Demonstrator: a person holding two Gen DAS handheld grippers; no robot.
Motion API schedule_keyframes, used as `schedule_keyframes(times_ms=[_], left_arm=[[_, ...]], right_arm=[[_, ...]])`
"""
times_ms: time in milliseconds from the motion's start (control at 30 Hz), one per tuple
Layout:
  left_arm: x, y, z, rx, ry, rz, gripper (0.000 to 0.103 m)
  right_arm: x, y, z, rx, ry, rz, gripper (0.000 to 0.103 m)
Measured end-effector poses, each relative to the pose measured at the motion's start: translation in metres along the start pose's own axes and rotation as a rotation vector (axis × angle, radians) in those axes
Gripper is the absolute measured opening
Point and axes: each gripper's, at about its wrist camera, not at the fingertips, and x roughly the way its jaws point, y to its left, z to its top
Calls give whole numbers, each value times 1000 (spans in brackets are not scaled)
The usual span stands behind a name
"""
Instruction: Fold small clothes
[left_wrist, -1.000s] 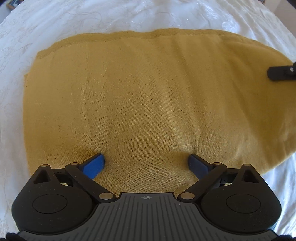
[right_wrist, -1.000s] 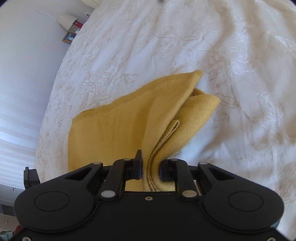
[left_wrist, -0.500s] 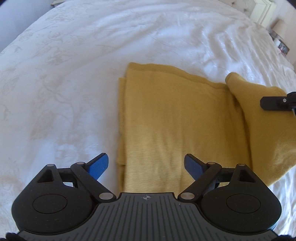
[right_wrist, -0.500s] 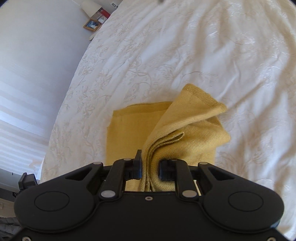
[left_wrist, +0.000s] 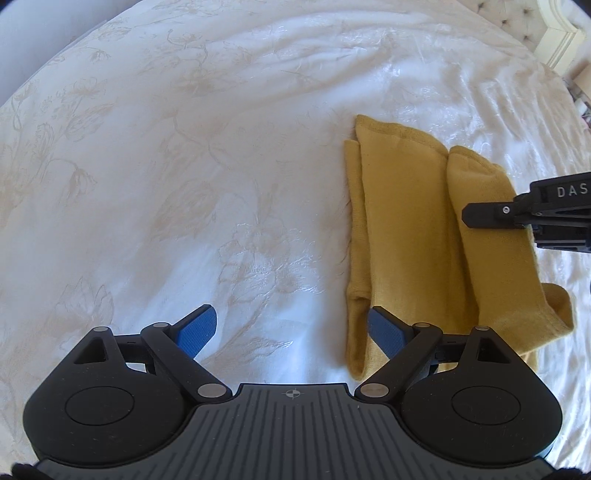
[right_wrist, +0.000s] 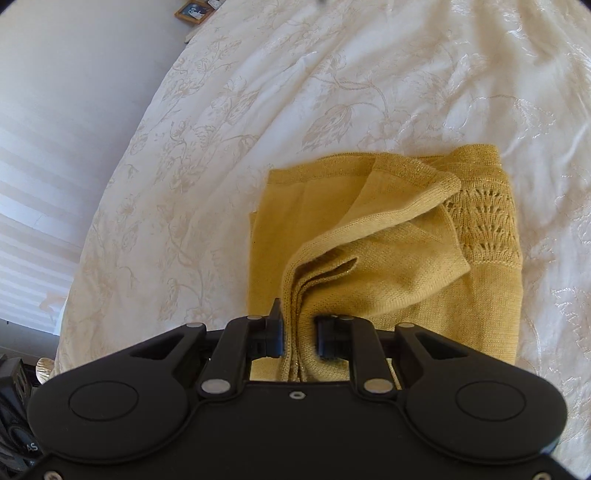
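Observation:
A mustard-yellow knit garment (left_wrist: 406, 229) lies partly folded on the white bedspread (left_wrist: 184, 166). My left gripper (left_wrist: 291, 332) is open and empty, its blue pads wide apart, just left of the garment's near edge; its right pad touches the cloth. My right gripper (right_wrist: 299, 336) is shut on a bunched fold of the garment (right_wrist: 369, 266) and holds that layer over the flat part. In the left wrist view the right gripper (left_wrist: 524, 214) shows at the right edge, above the folded-over layer.
The embroidered white bedspread (right_wrist: 332, 92) spreads all round the garment. A framed picture (right_wrist: 194, 11) stands beyond the bed's far edge. A headboard and white furniture (left_wrist: 554, 40) are at the far right.
My left gripper has pulled back and swung left off the garment, staying open. My right gripper has carried its held edge over the flat part, narrowing the garment.

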Motion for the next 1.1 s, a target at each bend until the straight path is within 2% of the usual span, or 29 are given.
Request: schedule_keyframes(times_ms=[167,233,300,433,567,700,833,933,1100], left_arm=[[0,5,-5,8,16,-6,90],[-2,7,-6,17,20,-6,90],[-2,8,-6,22,23,-7,90],[-5,10,-6,22,19,-4,90],[-10,11,-4,33,8,-1,90],[-15,6,6,59,-13,-13,90],[-15,-9,22,87,-42,-43,90],[-10,-30,40,118,-62,-73,90],[6,-75,63,221,-105,-98,90]], right_arm=[[19,12,-3,-8,4,-53,27],[27,17,-2,1,8,-64,34],[33,20,-2,12,16,-30,44],[25,32,-2,1,-34,113,45],[5,31,0,4,-95,136,45],[-19,12,-6,22,-155,69,45],[-33,-12,-21,31,-170,-22,45],[-39,-27,-33,32,-171,-92,45],[-43,-43,-47,32,-166,-145,45]])
